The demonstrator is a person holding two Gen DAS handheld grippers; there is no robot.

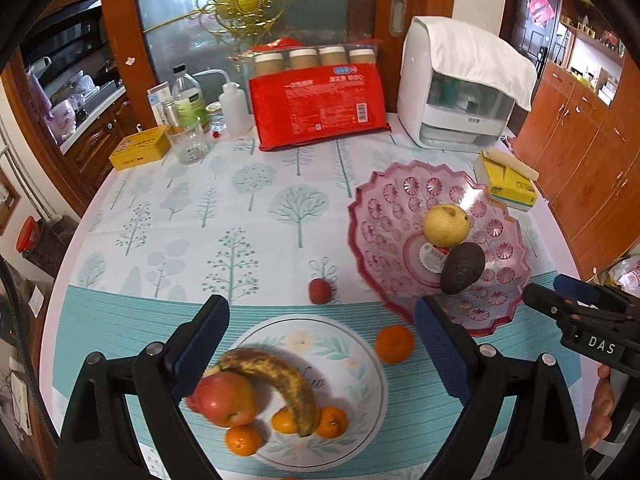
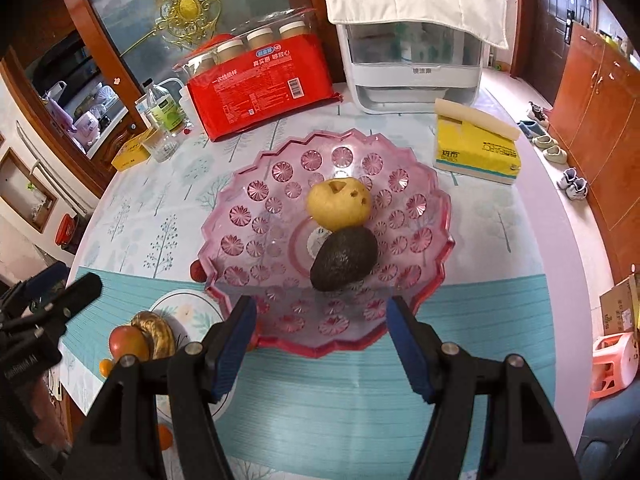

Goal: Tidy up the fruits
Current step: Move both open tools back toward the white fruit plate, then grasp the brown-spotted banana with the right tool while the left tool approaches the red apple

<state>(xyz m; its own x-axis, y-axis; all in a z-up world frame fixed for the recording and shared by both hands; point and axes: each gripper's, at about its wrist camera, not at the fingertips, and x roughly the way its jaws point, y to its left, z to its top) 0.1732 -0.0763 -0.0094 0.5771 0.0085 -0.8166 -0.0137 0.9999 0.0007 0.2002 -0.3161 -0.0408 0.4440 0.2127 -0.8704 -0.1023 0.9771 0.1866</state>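
Observation:
A pink glass bowl (image 1: 368, 208) (image 2: 240, 216) holds a yellow pear (image 1: 446, 225) (image 2: 339, 204) and a dark avocado (image 1: 462, 268) (image 2: 344, 258). To its left, a white plate (image 1: 352, 368) (image 2: 180, 308) carries a spotted banana (image 1: 280, 376), a red apple (image 1: 226, 400) and three tangerines (image 1: 243, 440). One tangerine (image 1: 394, 343) and a red lychee (image 1: 320, 291) lie loose on the cloth between plate and bowl. My left gripper (image 1: 322, 340) hangs open and empty above the plate. My right gripper (image 2: 322, 336) (image 1: 548, 290) is open and empty over the bowl's near rim.
At the back of the table stand a red pack of paper cups (image 1: 320, 104), a white appliance under a cloth (image 1: 460, 92), bottles and a glass (image 1: 188, 120) and a yellow tin (image 1: 140, 148). A yellow tissue pack (image 2: 476, 148) lies right of the bowl.

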